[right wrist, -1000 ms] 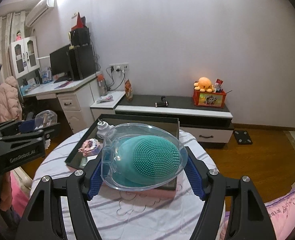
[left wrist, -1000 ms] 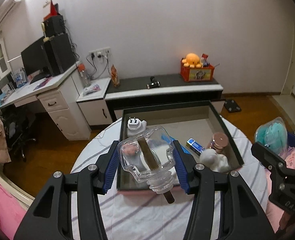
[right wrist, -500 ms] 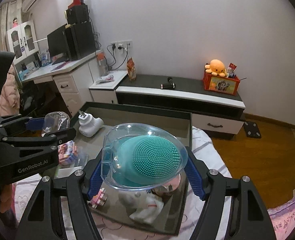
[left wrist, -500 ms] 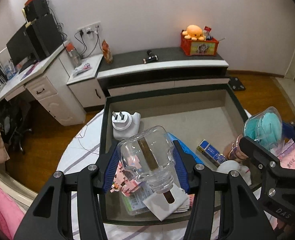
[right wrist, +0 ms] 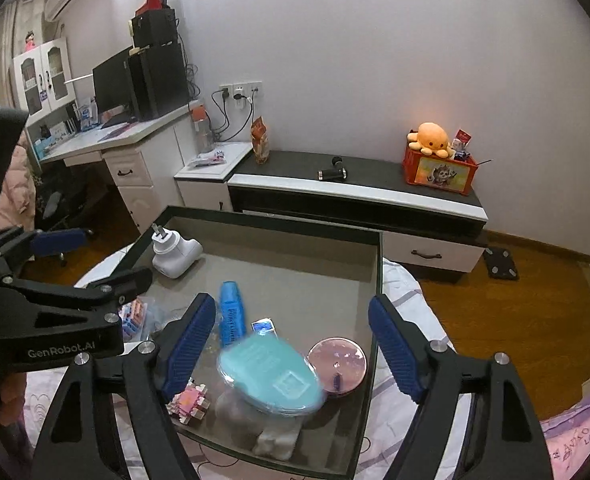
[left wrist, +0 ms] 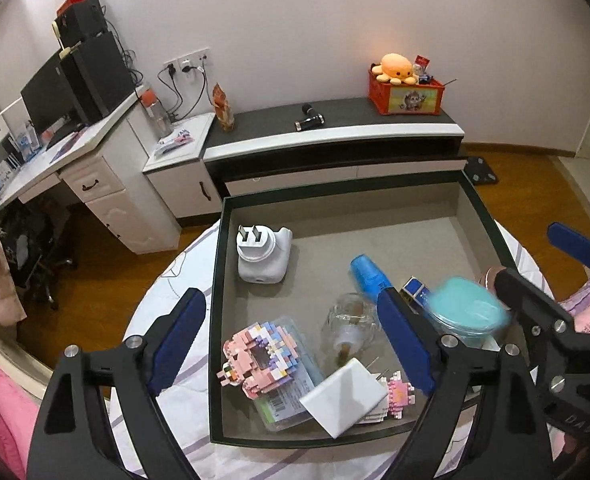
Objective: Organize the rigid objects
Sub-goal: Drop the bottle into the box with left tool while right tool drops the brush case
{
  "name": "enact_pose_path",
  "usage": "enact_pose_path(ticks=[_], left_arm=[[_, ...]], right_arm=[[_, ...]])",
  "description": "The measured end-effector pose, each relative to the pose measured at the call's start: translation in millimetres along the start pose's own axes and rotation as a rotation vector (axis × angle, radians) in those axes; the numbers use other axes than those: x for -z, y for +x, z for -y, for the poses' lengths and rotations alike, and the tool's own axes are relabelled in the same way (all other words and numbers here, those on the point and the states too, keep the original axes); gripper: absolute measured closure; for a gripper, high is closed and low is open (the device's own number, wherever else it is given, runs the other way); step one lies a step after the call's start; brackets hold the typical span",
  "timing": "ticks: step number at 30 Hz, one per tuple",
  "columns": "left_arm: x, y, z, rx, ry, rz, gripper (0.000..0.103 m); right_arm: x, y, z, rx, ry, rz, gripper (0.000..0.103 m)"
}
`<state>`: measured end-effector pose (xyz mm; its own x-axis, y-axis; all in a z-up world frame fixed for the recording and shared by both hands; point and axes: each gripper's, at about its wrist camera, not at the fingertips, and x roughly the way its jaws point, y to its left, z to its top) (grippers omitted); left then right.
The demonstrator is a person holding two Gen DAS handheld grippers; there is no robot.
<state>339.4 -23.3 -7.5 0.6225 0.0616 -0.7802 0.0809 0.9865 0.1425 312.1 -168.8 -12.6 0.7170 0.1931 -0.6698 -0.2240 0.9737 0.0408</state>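
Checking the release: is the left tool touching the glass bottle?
Apart. The left wrist view shows the left tool wide open, the glass bottle lying in the tray clear of both fingers.

The teal brush case [right wrist: 270, 376] is smeared by motion blur and covers part of a white lump [right wrist: 274, 438] beside the tray [right wrist: 378, 280] rim. The left tool's right finger [left wrist: 405, 340] hides part of the glass bottle [left wrist: 349, 326].

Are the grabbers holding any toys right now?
No. The left gripper and right gripper are both open; the bottle and brush case are in the tray.
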Motion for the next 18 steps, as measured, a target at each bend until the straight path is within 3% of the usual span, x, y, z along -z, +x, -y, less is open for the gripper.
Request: enact_pose_path(ticks=[18], left_arm=[[12,-27,4,-0.007,0.005,0.012,0.014]], right_arm=[[11,-28,13,0.043,0.043,0.013,0.023]])
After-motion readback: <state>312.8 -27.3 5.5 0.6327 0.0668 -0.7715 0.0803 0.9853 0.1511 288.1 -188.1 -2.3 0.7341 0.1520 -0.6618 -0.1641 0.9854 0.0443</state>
